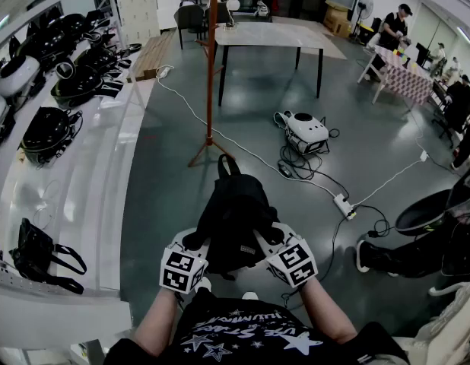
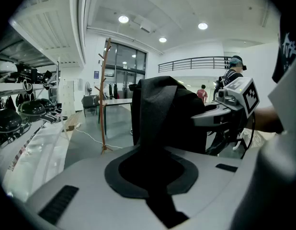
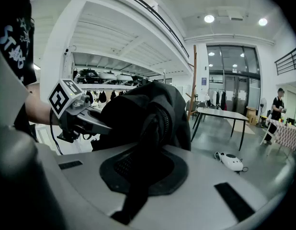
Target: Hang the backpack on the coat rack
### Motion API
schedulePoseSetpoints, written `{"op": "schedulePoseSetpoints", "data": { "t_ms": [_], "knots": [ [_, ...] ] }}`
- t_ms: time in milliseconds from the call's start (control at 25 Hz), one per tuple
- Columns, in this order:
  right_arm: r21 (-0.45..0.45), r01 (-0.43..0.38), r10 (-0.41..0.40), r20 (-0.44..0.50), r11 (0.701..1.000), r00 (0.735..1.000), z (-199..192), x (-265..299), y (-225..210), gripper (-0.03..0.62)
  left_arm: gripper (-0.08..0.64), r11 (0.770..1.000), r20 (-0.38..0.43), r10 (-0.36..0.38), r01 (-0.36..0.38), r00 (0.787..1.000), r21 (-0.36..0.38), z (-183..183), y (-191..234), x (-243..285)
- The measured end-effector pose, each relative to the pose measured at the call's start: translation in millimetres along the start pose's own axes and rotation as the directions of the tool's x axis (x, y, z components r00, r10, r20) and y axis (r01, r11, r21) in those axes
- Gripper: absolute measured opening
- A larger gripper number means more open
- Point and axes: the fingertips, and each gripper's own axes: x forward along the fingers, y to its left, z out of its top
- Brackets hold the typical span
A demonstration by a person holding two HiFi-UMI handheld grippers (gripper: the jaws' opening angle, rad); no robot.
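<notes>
I hold a black backpack (image 1: 233, 217) low in front of me, between both grippers. My left gripper (image 1: 194, 242) is shut on a black strap at the bag's left side, and that strap runs through its jaws in the left gripper view (image 2: 155, 164). My right gripper (image 1: 270, 236) is shut on the bag's right side, where black fabric next to the zipper (image 3: 163, 113) is pinched in its jaws (image 3: 144, 166). The backpack's top handle (image 1: 226, 164) points toward the wooden coat rack (image 1: 211, 67), which stands a few steps ahead on the grey floor. The coat rack (image 2: 105, 97) also shows in the left gripper view.
A white shelf (image 1: 90, 166) with black helmets (image 1: 46, 130) and a black bag (image 1: 39, 255) runs along the left. Beyond the rack stands a table (image 1: 270, 36). A white device (image 1: 306, 131), cables and a power strip (image 1: 343, 204) lie on the floor to the right. A seated person's legs (image 1: 417, 255) are at far right.
</notes>
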Motion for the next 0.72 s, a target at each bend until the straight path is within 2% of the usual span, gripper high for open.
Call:
{"op": "schedulePoseSetpoints", "data": {
  "t_ms": [360,560,720],
  "knots": [
    [0.003,0.006,-0.006,-0.017,1.0,1.0,8.4,34.2,6.9,0.017,0.054,1.0,-0.001,-0.016,0.016,1.0,-0.023,-5.4,36.0,4.6],
    [-0.024,0.024,-0.025,-0.041,0.999,0.999,24.7,72.9,13.9,0.017,0.052,0.999,0.005,-0.037,0.037,0.999,-0.04,-7.0,76.8,5.4],
    [-0.045,0.048,-0.049,-0.019,0.998,0.999,46.5,108.6,22.8,0.017,0.051,0.998,0.03,-0.05,0.051,0.998,-0.025,-0.5,118.8,-1.1]
  ]
}}
